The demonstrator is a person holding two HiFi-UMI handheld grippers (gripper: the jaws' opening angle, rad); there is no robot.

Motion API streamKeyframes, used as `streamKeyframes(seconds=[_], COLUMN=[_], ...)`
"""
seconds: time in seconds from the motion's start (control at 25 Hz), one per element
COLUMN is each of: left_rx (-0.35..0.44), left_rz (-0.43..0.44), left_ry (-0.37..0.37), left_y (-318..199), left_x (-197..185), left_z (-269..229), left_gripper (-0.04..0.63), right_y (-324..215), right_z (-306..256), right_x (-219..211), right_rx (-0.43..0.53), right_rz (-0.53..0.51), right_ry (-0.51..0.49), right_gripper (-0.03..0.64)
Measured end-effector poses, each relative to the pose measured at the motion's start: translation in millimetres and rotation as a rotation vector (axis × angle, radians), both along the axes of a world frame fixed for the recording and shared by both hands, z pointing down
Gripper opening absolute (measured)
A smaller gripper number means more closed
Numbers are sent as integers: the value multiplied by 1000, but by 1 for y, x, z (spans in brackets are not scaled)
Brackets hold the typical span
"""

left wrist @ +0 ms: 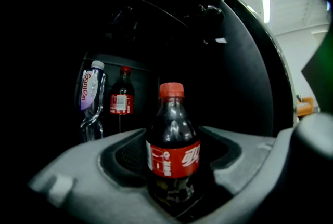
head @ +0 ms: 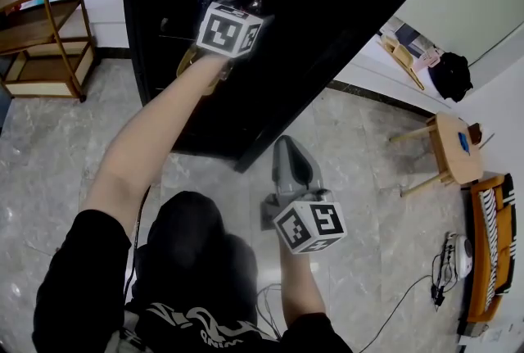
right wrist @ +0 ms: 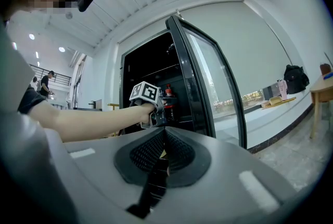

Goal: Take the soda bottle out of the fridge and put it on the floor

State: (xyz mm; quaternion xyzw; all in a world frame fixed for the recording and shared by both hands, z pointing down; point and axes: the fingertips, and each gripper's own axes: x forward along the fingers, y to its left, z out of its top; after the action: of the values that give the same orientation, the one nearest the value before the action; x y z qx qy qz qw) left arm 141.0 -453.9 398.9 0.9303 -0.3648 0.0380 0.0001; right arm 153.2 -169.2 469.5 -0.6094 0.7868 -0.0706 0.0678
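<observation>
Right, our left tool (left wrist: 174, 176) is up inside the tall black fridge (head: 147, 32), arm stretched out. Its jaws sit either side of the dark soda bottle w/ red cap and red label (left wrist: 171, 124), pads against its sides approx. at label height and below. The bottle is upright and inside the fridge. Further back on the left we see a clear water bottle w/ purple label (left wrist: 91, 98) and a second dark soda bottle w/ red cap (left wrist: 122, 101), side by side, well apart from the gripped one. Our right tool (right wrist: 164, 150) hangs low over the grey marble floor (head: 368, 204), outside the fridge, jaws fully together, nothing btw them.
</observation>
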Motion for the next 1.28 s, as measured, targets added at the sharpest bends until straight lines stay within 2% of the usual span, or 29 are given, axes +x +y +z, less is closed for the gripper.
streamKeyframes(seconds=[0.4, 0.68, 1.0, 1.28], left_rx=[9, 20, 70, 68], left_rz=[0, 42, 106, 129], left_ry=[-6, -1, 33, 63], left_y=[6, 38, 116, 195], left_x=[-3, -15, -52, -88], left_z=[-1, -3, -22, -20], left_gripper=[302, 302, 302, 302], right_y=[-2, 1, 16, 48], right_z=[8, 13, 18, 21], right_x=[3, -1, -15, -33], right_rx=[-14, -16, -14, -4], right_rz=[6, -5, -25, -55], right_ry=[-5, -7, 12, -2], right_gripper=[-3, -3, -3, -3])
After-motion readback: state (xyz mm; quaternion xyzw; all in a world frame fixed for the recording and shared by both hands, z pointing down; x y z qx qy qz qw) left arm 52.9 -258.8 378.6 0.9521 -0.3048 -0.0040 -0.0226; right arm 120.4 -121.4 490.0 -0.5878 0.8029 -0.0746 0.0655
